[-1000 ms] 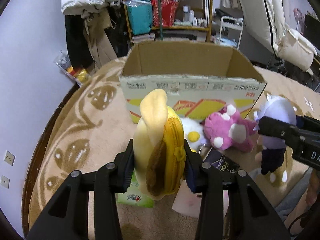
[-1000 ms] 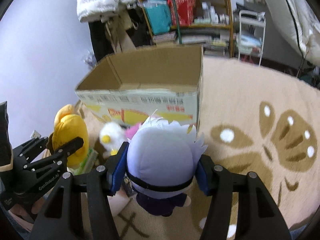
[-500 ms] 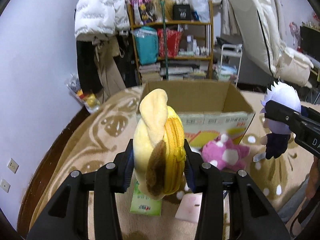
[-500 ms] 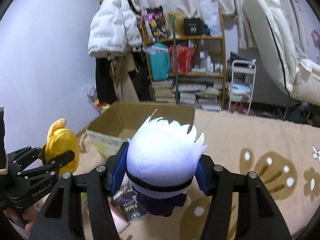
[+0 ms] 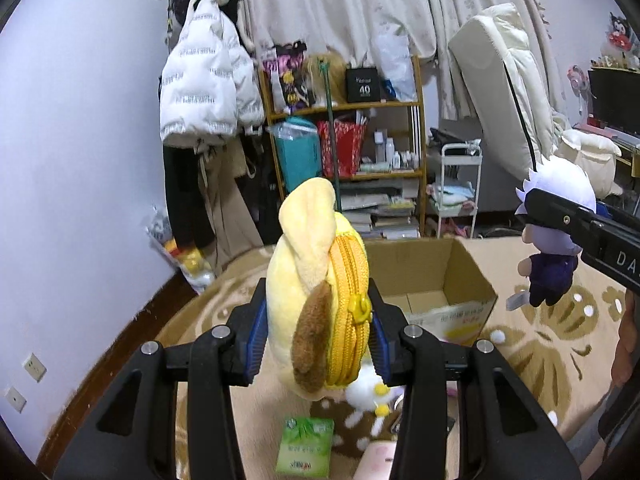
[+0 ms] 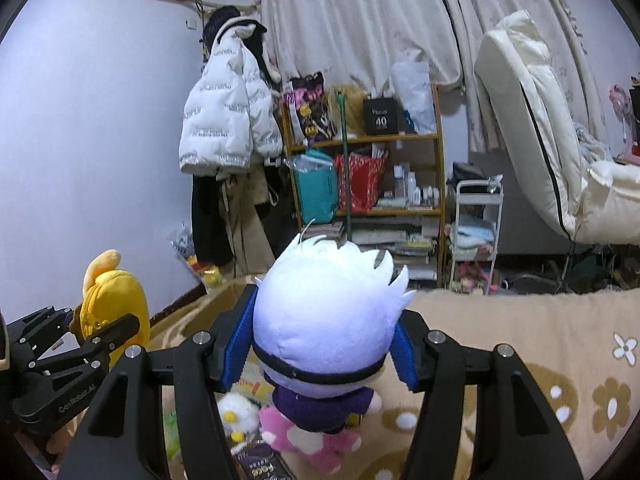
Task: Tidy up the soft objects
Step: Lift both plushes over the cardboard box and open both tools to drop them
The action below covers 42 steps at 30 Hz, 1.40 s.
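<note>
Left wrist view: left gripper (image 5: 318,338), jaws clamped on the flanks of a yellow zip pouch plush (image 5: 316,300); plush held in the air, long axis upright, pale ear-like flap at the top, brown patch and zipper pull facing the camera, zipper running up its right side; open cardboard box (image 5: 436,280) beyond and below on the patterned rug (image 5: 560,344), interior visible and apparently bare on the shown part; white chick plush (image 5: 366,394) and green tissue packet (image 5: 306,446) on the rug beneath the fingers; right gripper's finger seen at the right edge, across the head of the white-haired doll (image 5: 554,216), which hangs clear of the rug, to the right of the box.

Right wrist view: right gripper (image 6: 320,346), jaws closed on the doll's head from both sides; doll upright, spiky hair uppermost, back of the head toward the camera, purple body and feet hanging below; long axis vertical; pink plush (image 6: 308,440) and chick plush on the rug underneath; left gripper at the far left, holding the yellow plush upright, well apart from the doll; box not clearly shown here.

Step in hand, as judged: carry phase, both toys lifted and not yet over the box. Next move calls for bringing each toy above the box opening, lowering it inside the walls, then parting the jaws; the remaining plushes on the rug await collection.
</note>
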Each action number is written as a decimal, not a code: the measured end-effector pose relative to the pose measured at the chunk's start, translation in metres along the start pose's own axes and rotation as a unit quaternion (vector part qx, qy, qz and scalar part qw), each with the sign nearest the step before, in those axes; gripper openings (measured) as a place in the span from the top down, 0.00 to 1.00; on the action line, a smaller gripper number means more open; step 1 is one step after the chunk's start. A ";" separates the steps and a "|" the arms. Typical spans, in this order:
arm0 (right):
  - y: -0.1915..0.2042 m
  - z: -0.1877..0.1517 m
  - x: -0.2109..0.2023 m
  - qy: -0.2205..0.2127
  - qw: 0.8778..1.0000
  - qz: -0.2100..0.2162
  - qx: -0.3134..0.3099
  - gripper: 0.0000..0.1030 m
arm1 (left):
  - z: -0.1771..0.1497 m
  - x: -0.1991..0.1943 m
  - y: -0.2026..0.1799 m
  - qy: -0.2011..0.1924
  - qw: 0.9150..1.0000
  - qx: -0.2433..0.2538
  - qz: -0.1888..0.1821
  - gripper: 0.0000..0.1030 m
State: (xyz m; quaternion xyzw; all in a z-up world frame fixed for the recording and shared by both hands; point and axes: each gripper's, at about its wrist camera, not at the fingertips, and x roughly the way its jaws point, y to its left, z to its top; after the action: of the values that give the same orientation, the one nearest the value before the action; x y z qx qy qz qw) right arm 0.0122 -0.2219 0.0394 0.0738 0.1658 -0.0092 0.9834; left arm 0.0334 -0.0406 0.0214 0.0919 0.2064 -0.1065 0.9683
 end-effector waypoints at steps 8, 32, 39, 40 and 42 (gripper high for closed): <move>0.002 0.009 0.015 -0.011 1.000 0.004 -0.001 0.39 | 0.018 0.023 0.003 -0.009 1.000 0.004 0.003 0.60; -0.025 -0.019 0.113 0.050 0.999 0.006 0.004 0.38 | 0.005 0.124 0.004 0.041 0.998 -0.026 -0.028 0.59; -0.024 -0.025 0.116 0.055 0.998 0.004 -0.007 0.37 | 0.004 0.133 0.004 0.046 0.998 -0.030 -0.031 0.57; -0.023 -0.027 0.116 0.057 0.998 0.005 -0.012 0.36 | 0.004 0.134 0.005 0.047 0.998 -0.032 -0.031 0.56; -0.021 -0.028 0.117 0.061 0.998 0.008 -0.017 0.35 | 0.003 0.137 0.005 0.051 0.998 -0.034 -0.029 0.52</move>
State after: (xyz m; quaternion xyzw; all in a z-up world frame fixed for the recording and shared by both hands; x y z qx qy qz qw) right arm 0.1130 -0.2381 -0.0279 0.0592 0.2249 0.0056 0.9726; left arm 0.1580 -0.0594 -0.0326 0.0585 0.2616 -0.1223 0.9556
